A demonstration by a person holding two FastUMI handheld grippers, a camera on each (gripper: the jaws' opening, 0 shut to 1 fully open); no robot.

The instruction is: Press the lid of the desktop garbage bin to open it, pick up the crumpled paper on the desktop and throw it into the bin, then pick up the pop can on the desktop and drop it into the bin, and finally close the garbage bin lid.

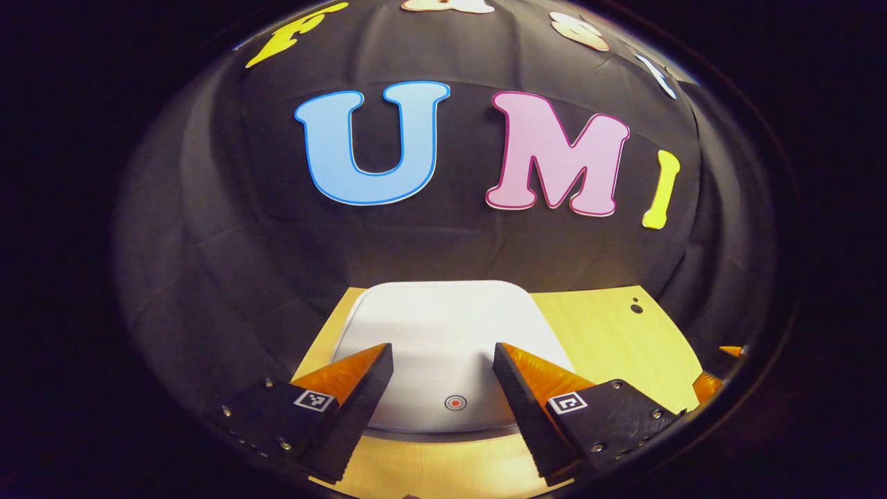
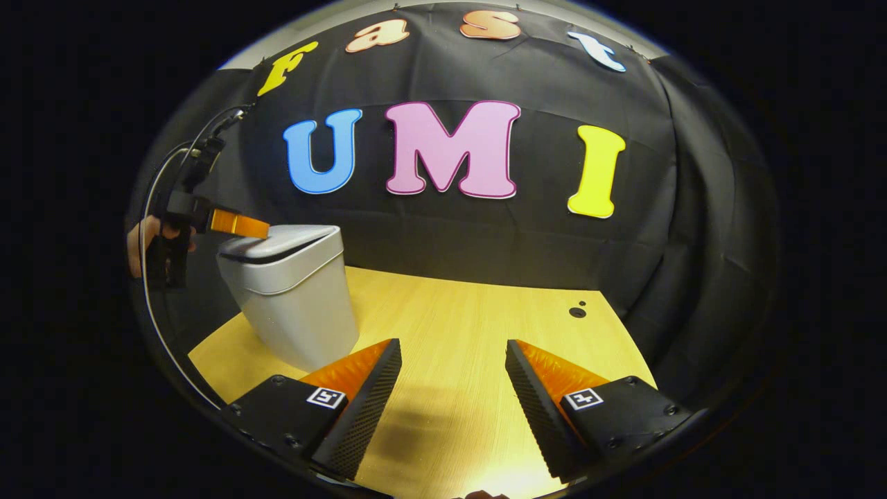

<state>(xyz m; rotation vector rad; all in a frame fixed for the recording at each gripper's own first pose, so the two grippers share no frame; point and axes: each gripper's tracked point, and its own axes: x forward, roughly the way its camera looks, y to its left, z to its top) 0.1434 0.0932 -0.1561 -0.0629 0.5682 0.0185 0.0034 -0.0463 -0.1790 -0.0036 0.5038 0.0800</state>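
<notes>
Pale wood grain runs across the desktop (image 2: 457, 326), and in the right gripper view the right gripper (image 2: 452, 378) hangs just above it with its fingers spread wide and nothing between them. A little farther off, to the left in that view, stands the white garbage bin (image 2: 298, 305) near the desk's edge, upright, its lid (image 2: 284, 242) lying almost flat with a dark seam showing under its rim; I cannot tell whether it is fully latched. The left gripper (image 2: 239, 224) reaches in over that lid from the far left, held by a hand (image 2: 142, 242) with a cable looping away behind it.

From the left gripper view, the left gripper (image 1: 443, 367) is poised right above the lid (image 1: 443, 326), fingers apart and holding nothing, with the small round button (image 1: 454, 402) between and just below them. Two dark spots (image 2: 577, 311) mark the wood near the back, close to the black cloth wall (image 2: 443, 229).
</notes>
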